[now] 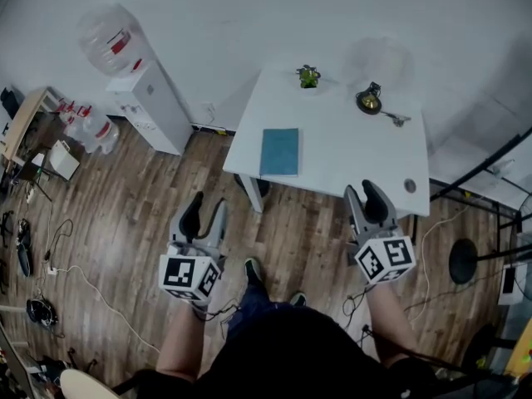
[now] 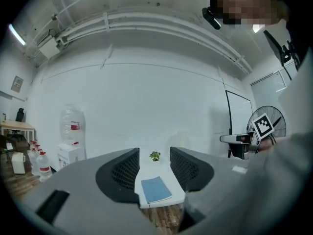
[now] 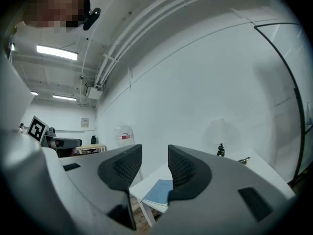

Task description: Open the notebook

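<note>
Head view: I see the notebook (image 1: 280,151) lying closed and flat on the white table (image 1: 349,152), toward its left near corner. A small potted plant (image 1: 308,76) stands at the far edge, and to its right sits a dark object (image 1: 369,100), possibly a small lamp; I can't resolve it. My left gripper (image 1: 205,210) hangs over the wood floor (image 1: 125,214), well apart from the notebook, jaws spread wide with nothing between them. My right gripper (image 1: 363,196) is at the table's near edge, jaws likewise wide and empty.
</note>
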Motion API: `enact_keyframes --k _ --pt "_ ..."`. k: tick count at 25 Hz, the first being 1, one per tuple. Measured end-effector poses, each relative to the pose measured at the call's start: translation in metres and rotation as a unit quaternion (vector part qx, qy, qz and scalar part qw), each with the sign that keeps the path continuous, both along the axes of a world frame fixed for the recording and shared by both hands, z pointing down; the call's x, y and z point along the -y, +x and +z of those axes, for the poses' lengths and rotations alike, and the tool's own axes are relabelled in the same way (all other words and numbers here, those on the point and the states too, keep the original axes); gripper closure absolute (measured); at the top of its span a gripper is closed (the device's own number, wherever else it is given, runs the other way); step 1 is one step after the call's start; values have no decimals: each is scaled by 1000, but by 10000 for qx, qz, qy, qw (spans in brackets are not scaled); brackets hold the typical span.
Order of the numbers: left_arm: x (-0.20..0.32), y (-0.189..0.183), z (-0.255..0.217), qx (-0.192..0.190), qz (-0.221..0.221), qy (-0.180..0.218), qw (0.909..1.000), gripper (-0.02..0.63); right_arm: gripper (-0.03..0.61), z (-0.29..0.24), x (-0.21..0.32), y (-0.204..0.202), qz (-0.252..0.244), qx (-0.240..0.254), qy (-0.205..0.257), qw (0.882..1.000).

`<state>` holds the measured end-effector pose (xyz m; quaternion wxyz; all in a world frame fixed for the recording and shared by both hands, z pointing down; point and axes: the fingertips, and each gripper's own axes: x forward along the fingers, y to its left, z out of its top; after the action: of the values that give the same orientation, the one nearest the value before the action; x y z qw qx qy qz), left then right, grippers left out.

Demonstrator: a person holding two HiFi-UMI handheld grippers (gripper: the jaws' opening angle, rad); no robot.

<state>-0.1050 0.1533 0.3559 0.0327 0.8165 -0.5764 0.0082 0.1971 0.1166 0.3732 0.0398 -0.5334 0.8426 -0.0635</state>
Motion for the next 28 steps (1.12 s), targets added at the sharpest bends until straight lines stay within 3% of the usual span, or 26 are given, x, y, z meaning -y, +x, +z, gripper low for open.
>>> enact_keyframes --k 8,13,20,28 --pt "78 -60 33 -100 353 -264 9990 425 411 28 60 -42 487 33 -572 9972" --pt "134 -66 74 66 873 -569 9945 425 417 33 96 -62 850 -81 -668 9941" --pt "185 -4 144 648 1985 -1007 9728 428 433 54 120 -53 1313 -90 -898 9872" --pt "219 88 237 1997 2695 -1326 9327 430 457 78 157 -6 1287 138 -1094 9855"
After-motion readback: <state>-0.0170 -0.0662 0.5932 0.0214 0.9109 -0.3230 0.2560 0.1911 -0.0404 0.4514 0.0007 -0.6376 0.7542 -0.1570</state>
